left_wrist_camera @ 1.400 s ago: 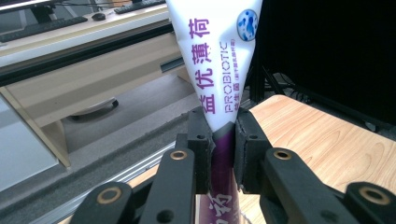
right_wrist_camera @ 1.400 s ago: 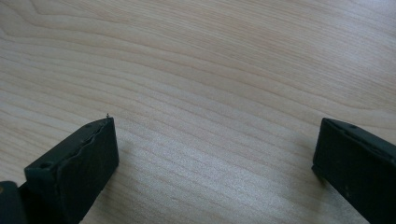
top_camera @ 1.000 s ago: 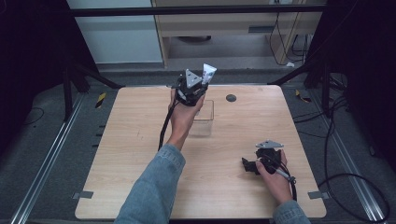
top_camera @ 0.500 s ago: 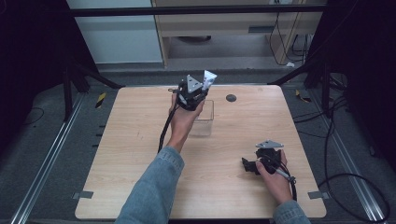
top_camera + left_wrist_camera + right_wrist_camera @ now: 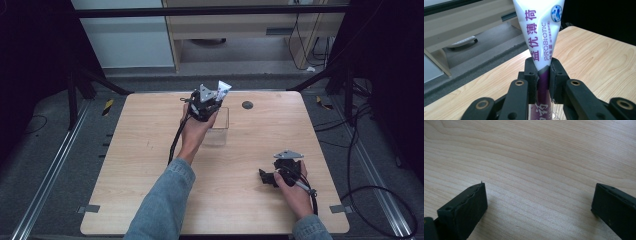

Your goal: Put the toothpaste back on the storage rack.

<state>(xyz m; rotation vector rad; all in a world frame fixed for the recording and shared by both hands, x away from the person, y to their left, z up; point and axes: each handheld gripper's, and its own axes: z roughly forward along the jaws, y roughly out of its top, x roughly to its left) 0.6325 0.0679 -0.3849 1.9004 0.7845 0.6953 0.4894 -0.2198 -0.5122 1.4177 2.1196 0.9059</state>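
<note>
Here the left gripper (image 5: 543, 72) pinches a white-and-purple tube (image 5: 539, 35) above the clear box (image 5: 216, 131); nearer on the worktop (image 5: 140, 165), the right gripper's (image 5: 537, 202) fingers (image 5: 466, 207) gape wide, holding nothing.

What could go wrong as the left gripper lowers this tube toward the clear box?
1. The left gripper pinches the white and purple toothpaste tube on its narrow lower part, so the tall top could tilt or slip.
2. The clear plastic box looks light; a bump might shove it.
3. The right gripper rests open on the wooden table, too far to steady anything.
</note>
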